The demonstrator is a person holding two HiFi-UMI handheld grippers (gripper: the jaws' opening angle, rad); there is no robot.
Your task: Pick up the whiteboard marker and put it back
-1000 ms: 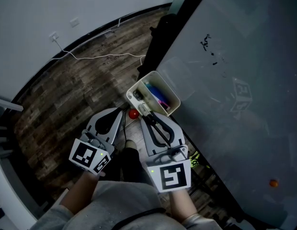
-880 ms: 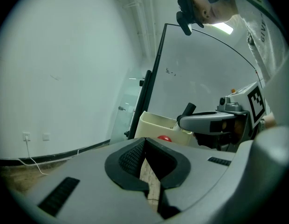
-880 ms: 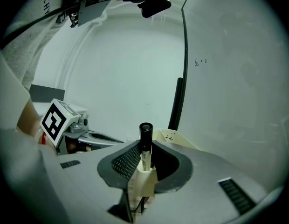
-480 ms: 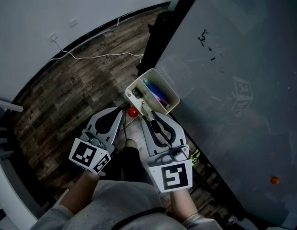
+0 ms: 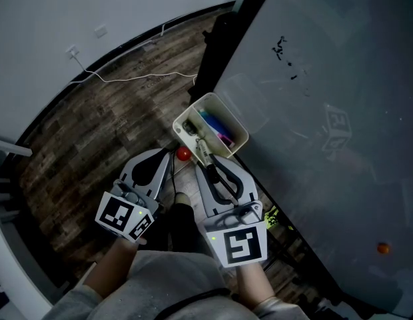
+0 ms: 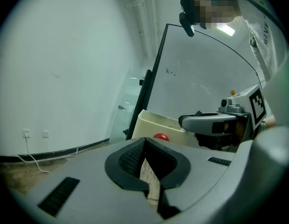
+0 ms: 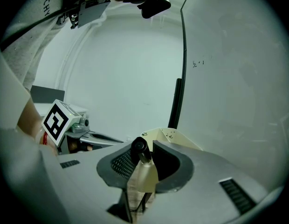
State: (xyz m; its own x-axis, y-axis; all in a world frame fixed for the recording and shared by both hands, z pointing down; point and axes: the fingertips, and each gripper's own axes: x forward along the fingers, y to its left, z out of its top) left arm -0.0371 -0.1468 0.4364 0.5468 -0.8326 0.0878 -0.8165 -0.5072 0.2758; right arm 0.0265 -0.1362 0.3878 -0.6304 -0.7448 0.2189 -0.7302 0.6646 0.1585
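Whiteboard (image 5: pixel 326 112) fills the right side, its dark edge running down to the bin. Open room lies left, over the wood floor (image 5: pixel 106 125). Cream bin (image 5: pixel 237 131) sits against the board's edge with coloured pens (image 5: pixel 216 131) inside. Right claw (image 7: pixel 145 147) is at the bin's near rim, jaws opening. The whiteboard marker (image 7: pixel 139 147) stands between them, with a black cap and pale barrel, leaning on one pad. Left claw (image 6: pixel 144 141) is pinched together, empty.

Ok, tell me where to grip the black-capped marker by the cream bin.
I'd grip the black-capped whiteboard marker on its pale barrel behind the cap, from the side away from the cream plastic bin. The barrel is slim and straight, cap toward the bin; the right gripper, fingers opening, straddles it there.
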